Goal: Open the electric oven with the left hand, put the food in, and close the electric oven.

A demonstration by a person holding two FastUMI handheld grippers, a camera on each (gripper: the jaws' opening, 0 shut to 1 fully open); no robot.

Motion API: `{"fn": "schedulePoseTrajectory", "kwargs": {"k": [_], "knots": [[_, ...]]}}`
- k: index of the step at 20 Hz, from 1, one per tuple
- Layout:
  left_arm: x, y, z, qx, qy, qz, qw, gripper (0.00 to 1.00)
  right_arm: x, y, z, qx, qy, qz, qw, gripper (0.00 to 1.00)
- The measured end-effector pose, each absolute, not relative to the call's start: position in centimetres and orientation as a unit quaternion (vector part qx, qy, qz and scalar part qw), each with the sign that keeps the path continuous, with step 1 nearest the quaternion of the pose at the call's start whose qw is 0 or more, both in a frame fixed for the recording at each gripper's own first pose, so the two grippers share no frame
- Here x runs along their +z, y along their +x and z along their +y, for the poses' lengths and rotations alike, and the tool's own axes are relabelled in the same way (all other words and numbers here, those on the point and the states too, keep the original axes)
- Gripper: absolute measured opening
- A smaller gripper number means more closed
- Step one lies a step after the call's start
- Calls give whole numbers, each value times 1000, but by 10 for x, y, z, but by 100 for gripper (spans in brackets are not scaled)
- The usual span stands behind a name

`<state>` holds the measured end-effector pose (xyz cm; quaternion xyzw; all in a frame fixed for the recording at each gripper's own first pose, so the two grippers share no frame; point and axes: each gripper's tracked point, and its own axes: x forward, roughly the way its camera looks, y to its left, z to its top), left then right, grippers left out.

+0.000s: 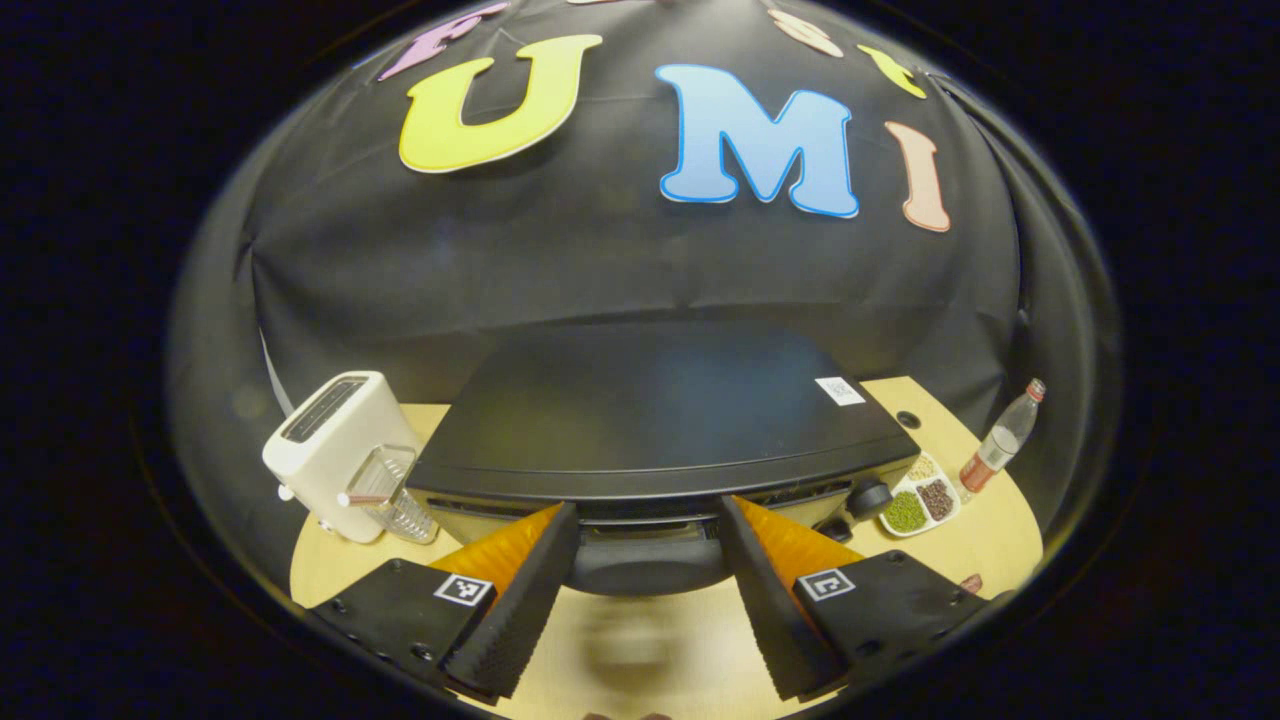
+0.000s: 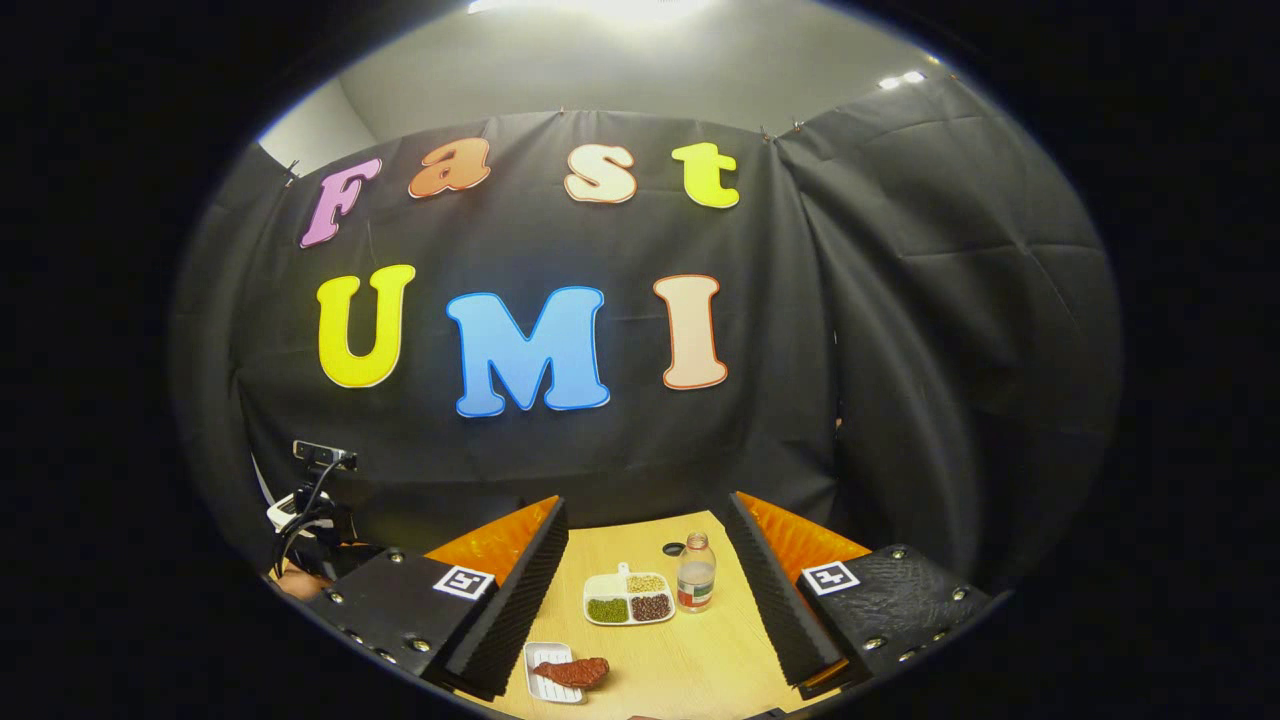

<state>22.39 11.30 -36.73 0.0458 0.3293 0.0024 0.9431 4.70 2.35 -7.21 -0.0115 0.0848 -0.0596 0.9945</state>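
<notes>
The black electric oven stands on the wooden table, seen from above and in front. Its dark curved door handle lies between the two fingers of my left gripper, which is open; neither finger visibly presses on the handle. The food, a reddish-brown piece of meat, rests on a small white tray at the near edge of the table. My right gripper hangs open above the table, higher than and behind the tray, with nothing between its fingers.
A white toaster and a clear cup stand left of the oven. To its right are an oven knob, a divided dish of beans and a bottle. A camera on a stand stands far left.
</notes>
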Motion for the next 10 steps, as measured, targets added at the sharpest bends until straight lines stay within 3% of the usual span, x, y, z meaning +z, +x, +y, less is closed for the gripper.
{"fn": "schedulePoseTrajectory", "kwargs": {"k": [1,10], "knots": [[-367,219,113,-2,46,328,943,99,-71,46,28,-58,-12,84,995,96],[-382,162,110,-15,47,333,942,95,-76,41,62,-22,-20,89,996,96]]}}
